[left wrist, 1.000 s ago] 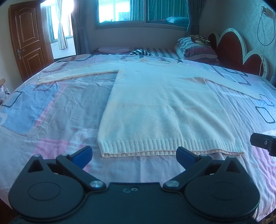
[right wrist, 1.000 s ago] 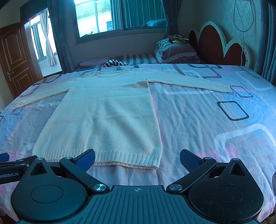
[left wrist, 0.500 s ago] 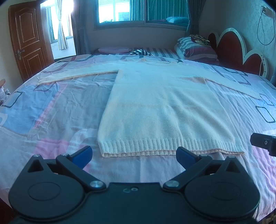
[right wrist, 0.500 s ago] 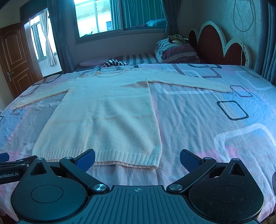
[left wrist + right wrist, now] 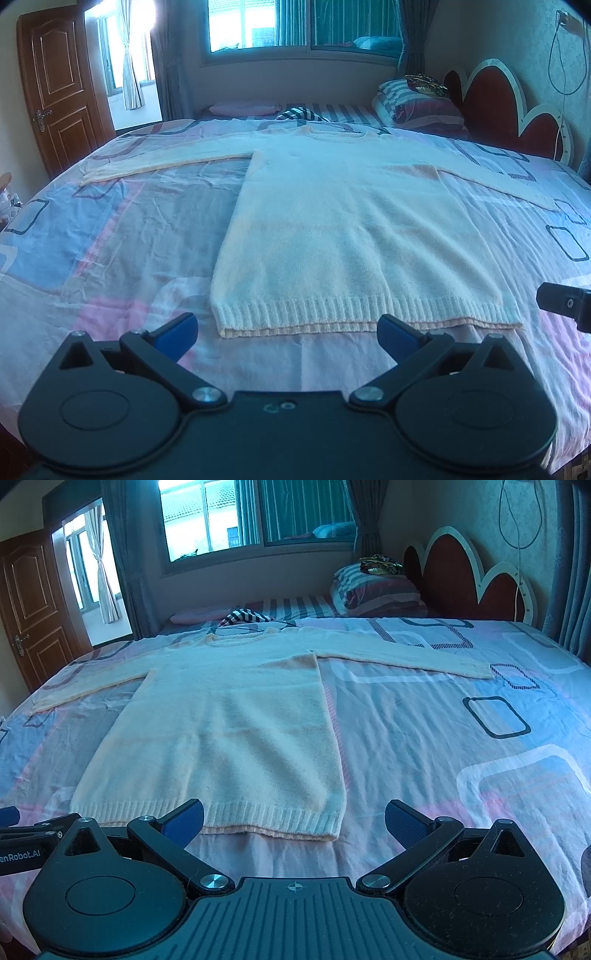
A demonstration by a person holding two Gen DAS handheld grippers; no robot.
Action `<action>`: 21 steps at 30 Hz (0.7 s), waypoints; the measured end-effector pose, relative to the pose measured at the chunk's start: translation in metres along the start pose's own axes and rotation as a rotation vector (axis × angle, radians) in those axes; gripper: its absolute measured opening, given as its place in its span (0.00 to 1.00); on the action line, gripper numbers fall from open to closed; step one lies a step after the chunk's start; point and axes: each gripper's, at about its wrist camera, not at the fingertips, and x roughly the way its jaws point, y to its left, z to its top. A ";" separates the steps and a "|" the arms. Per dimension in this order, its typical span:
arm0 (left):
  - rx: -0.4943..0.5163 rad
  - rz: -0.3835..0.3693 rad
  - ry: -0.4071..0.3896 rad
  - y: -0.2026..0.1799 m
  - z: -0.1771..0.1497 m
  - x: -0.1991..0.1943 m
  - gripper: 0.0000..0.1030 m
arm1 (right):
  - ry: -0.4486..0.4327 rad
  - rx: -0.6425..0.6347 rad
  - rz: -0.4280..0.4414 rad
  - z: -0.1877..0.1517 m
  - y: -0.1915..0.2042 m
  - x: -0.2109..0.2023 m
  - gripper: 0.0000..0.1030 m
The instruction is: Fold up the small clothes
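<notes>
Nothing moved since prev frames: sweater [image 5: 354, 236] flat on bed [image 5: 122, 236], L tongs [image 5: 287, 328] & R tongs [image 5: 294, 818] apart, empty.

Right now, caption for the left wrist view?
Open left claw facing a cream sweater spread flat on the bed.

A home bedroom — a wide bed [image 5: 110, 236] with patterned sheets, a scalloped red headboard [image 5: 465, 579], striped pillows [image 5: 376, 587], curtained windows [image 5: 295, 29] and a panelled wooden door [image 5: 62, 92].
</notes>
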 end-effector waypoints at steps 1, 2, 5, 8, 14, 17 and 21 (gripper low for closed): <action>0.000 0.000 0.000 0.000 0.000 0.000 1.00 | 0.001 -0.001 0.001 0.000 0.000 0.000 1.00; 0.000 0.000 0.001 0.000 0.000 0.000 1.00 | 0.002 -0.001 0.001 -0.001 0.001 0.000 1.00; 0.001 0.002 0.002 0.002 0.000 0.000 1.00 | 0.003 -0.003 0.004 0.000 0.001 0.000 1.00; 0.000 0.003 0.001 0.002 0.000 0.000 1.00 | 0.004 -0.004 0.004 0.000 0.001 0.000 1.00; 0.001 0.002 0.005 0.004 0.000 0.000 1.00 | 0.006 -0.006 0.002 0.000 0.002 0.001 1.00; -0.001 0.003 0.010 0.005 0.000 0.001 1.00 | 0.007 -0.008 0.002 0.000 0.002 0.001 1.00; 0.001 0.001 0.016 0.004 0.001 0.004 1.00 | 0.011 -0.008 0.001 0.000 0.003 0.003 1.00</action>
